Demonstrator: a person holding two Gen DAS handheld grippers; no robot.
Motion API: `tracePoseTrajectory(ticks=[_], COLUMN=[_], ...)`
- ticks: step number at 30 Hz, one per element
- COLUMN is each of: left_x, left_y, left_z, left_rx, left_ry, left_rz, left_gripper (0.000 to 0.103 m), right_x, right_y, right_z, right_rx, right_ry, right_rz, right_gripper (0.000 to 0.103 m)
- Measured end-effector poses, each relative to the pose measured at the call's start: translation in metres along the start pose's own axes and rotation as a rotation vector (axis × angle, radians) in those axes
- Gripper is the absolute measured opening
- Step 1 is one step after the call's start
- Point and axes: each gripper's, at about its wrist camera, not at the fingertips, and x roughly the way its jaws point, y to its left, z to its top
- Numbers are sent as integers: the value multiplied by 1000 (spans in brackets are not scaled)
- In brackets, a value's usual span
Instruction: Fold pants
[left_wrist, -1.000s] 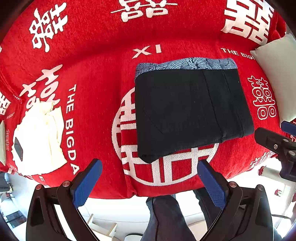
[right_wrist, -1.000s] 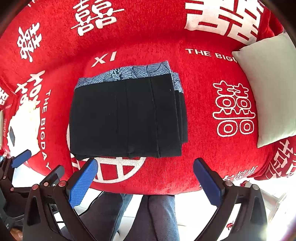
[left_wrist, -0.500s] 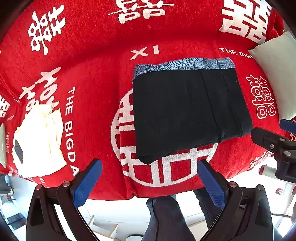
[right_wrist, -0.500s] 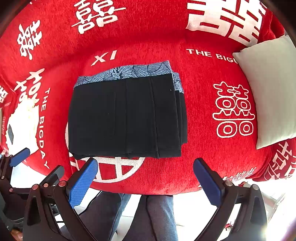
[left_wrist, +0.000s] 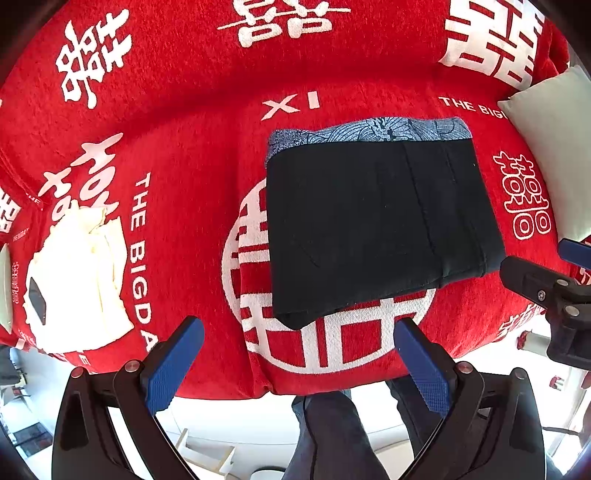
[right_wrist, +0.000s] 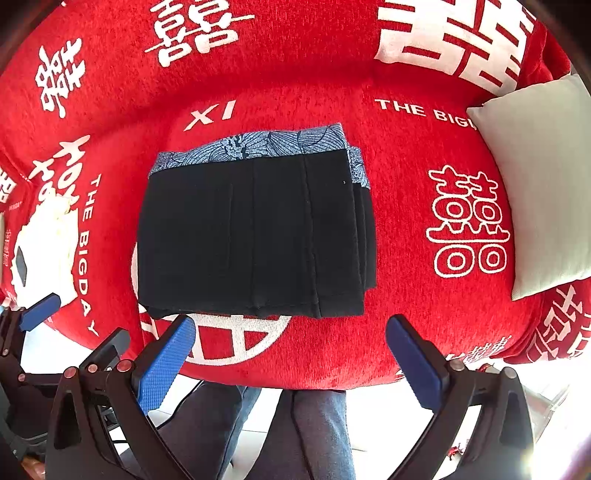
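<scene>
The black pants (left_wrist: 376, 225) lie folded into a neat rectangle on the red cover (left_wrist: 192, 147), with a blue patterned band along the far edge. They also show in the right wrist view (right_wrist: 251, 236). My left gripper (left_wrist: 299, 365) is open and empty, held back from the near edge of the pants. My right gripper (right_wrist: 291, 362) is open and empty, also just short of the near edge. The right gripper's body shows at the right edge of the left wrist view (left_wrist: 546, 291).
A folded cream garment (left_wrist: 77, 277) lies at the left of the red cover (right_wrist: 406, 332). A pale grey cushion (right_wrist: 543, 177) sits at the right. The person's legs in dark trousers (right_wrist: 295, 432) stand below the near edge.
Both grippers have drifted very slightly; the pants lie still and nothing was grasped or let go.
</scene>
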Motion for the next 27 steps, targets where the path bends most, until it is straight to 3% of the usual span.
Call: tracePoseTrajectory(ticks=[27], left_x=[4], left_y=[-1], left_z=[3], left_rx=[-19], left_ry=[-2], left_rz=[-12], left_gripper=[103], right_x=[6], right_y=[0], right_z=[2], right_rx=[2], right_ry=[14], right_rz=[0], right_gripper=[103])
